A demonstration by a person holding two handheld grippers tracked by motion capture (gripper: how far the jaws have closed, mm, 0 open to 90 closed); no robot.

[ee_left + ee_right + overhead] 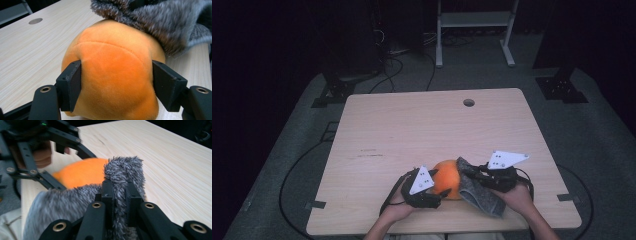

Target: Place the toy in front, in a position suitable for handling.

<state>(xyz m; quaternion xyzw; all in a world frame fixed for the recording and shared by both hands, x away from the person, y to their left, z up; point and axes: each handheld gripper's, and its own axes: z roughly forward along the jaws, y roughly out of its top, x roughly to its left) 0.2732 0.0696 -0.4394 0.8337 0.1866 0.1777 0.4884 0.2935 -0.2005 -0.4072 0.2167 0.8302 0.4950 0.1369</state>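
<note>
High view: your left claw grips the orange plush ball, which sits on the worktop near its front edge, between your two hands. The left gripper view has both pads pressing into the ball's sides. Your right claw is clamped on a fold of the grey furry cloth, which drapes against the ball's right side and trails onto the worktop.

Orange plush ball: soft, short-napped velvety fabric, stitched seams, matt. Grey fur cloth: shaggy, long-piled. Table: pale wood-grain laminate, smooth; gripper jaws matt black plastic.
</note>
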